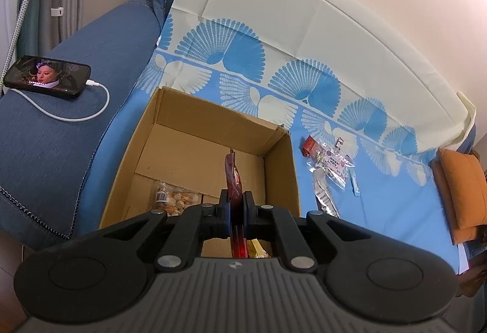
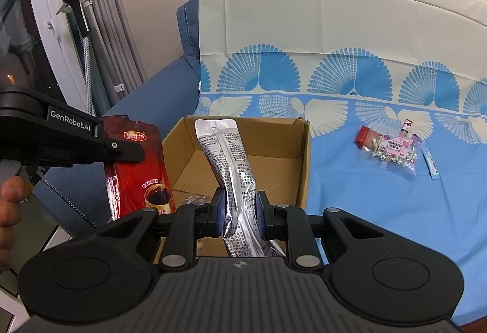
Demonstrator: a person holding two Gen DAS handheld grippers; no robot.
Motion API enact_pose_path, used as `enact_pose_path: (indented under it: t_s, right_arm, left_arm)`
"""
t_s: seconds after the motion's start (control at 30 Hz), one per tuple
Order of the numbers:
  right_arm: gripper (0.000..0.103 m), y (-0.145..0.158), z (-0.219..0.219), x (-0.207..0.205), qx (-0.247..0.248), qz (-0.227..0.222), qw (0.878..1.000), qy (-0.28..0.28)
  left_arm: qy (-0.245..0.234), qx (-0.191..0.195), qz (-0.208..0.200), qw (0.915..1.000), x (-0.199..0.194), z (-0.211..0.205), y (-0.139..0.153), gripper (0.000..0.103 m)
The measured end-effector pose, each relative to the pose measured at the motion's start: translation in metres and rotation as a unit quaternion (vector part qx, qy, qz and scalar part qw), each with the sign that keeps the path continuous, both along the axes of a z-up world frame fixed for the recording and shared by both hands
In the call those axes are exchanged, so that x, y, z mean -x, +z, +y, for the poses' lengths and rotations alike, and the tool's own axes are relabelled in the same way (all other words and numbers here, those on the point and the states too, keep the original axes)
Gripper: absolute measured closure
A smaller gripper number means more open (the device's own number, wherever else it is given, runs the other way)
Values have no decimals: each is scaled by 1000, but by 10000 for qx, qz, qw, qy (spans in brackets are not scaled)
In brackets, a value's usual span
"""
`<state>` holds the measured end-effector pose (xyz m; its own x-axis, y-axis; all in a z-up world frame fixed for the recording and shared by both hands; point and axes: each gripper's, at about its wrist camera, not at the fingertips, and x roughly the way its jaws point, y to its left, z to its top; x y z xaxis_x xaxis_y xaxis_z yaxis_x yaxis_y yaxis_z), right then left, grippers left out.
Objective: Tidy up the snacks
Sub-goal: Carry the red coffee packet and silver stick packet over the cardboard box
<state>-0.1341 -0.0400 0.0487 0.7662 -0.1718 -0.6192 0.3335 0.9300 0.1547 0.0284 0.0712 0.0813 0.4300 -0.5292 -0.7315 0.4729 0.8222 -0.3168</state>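
An open cardboard box (image 1: 275,164) (image 2: 301,168) stands on the blue patterned cloth. My left gripper (image 1: 235,206) is shut on a red drink pouch (image 1: 232,177), held edge-on over the box; the pouch also shows in the right wrist view (image 2: 137,168) with the left gripper (image 2: 121,150) clamped on it. My right gripper (image 2: 240,211) is shut on a silver foil pouch (image 2: 226,156) held upright over the box's near edge. A bag of small round biscuits (image 1: 175,199) lies in the box.
On the cloth right of the box lie a clear bag of wrapped candies (image 1: 331,164) (image 2: 394,151), a small red packet (image 1: 310,145) (image 2: 365,136) and a thin blue sachet (image 2: 430,164). A charging phone (image 1: 47,78) rests on the sofa arm. An orange cushion (image 1: 462,193) sits far right.
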Motion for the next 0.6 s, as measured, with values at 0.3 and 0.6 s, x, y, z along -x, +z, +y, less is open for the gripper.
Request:
enact_pose_path:
  t_s: [0.3,0.6]
  right_arm:
    - [81,-4,-1,-4,-62,36,10000,10]
    - [81,-8,-5,-9,-136,91,9999,37]
  left_arm:
    - [-2,-21,52,10000,-2,-3,-3,96]
    - [-3,-74,83,9999,-8,-8,-8,96]
